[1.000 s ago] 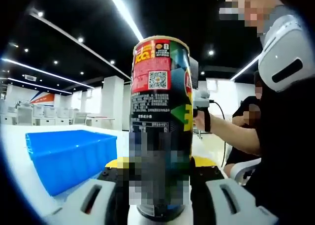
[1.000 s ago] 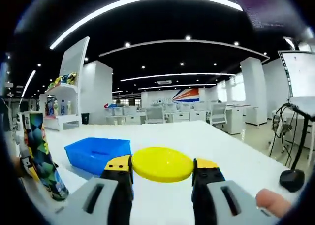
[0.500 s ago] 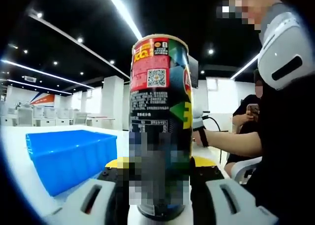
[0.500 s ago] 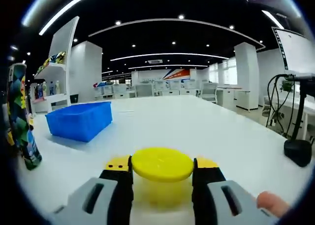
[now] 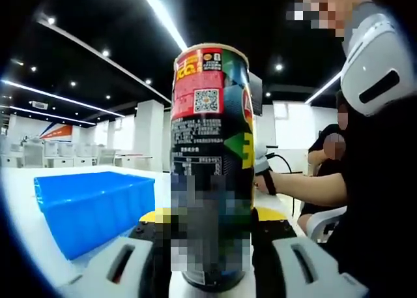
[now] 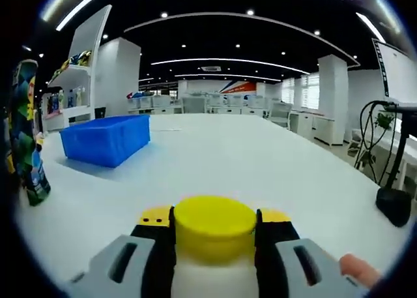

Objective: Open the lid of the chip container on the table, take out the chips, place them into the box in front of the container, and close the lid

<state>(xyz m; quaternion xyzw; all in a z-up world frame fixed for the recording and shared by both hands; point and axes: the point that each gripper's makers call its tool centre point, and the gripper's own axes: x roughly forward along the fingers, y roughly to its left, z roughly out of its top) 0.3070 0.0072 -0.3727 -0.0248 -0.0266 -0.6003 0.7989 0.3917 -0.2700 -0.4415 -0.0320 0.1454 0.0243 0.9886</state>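
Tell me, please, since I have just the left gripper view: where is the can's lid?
Observer: The yellow lid sits between the right gripper's jaws, low over the white table.
Operator: Is the can standing free?
Observer: The left gripper grips the can low down; the right gripper view shows it upright at far left.
Operator: And the box?
Observer: The blue box stands on the table beyond the can, apart from it.
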